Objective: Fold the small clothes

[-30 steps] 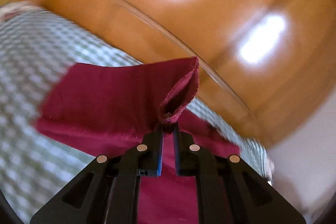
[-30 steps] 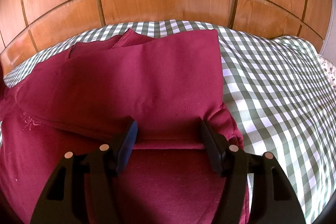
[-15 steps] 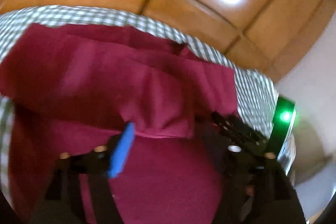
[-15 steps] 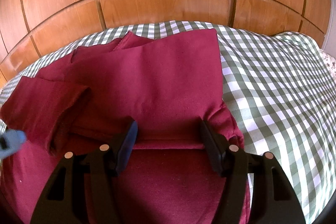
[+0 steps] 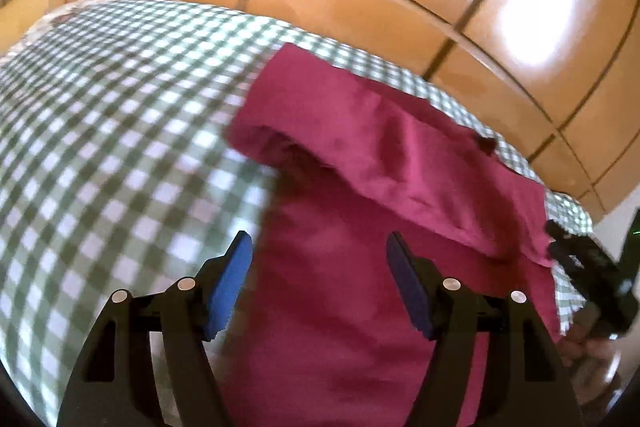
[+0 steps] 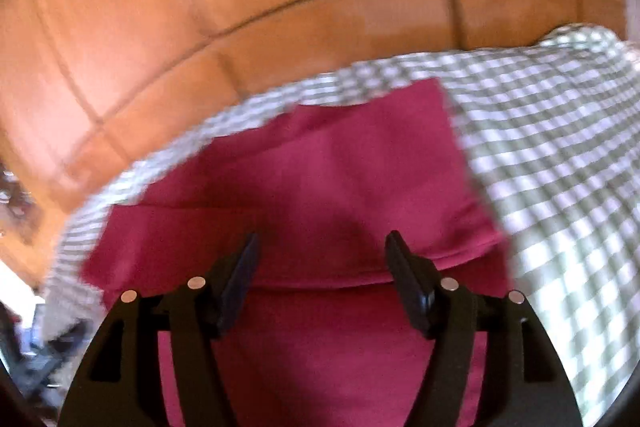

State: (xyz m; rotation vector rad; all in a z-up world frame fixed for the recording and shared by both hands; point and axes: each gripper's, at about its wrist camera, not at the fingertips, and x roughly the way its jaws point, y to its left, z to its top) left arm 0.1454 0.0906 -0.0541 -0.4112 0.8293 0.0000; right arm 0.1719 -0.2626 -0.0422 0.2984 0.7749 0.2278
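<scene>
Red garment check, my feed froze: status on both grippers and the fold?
Left gripper open, empty. Right gripper open, empty. Red garment folded over itself on the checked bedcover, nobody holding it. Nothing in the way.

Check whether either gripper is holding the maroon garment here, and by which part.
Nothing is held. The left gripper and right gripper are both open, with the maroon garment lying loose on the checked bedcover.

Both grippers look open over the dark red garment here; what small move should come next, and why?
Probably lower the open left gripper and pinch the dark red garment at its raised, rumpled flap. The right gripper is open too, so nothing holds the cloth.
</scene>
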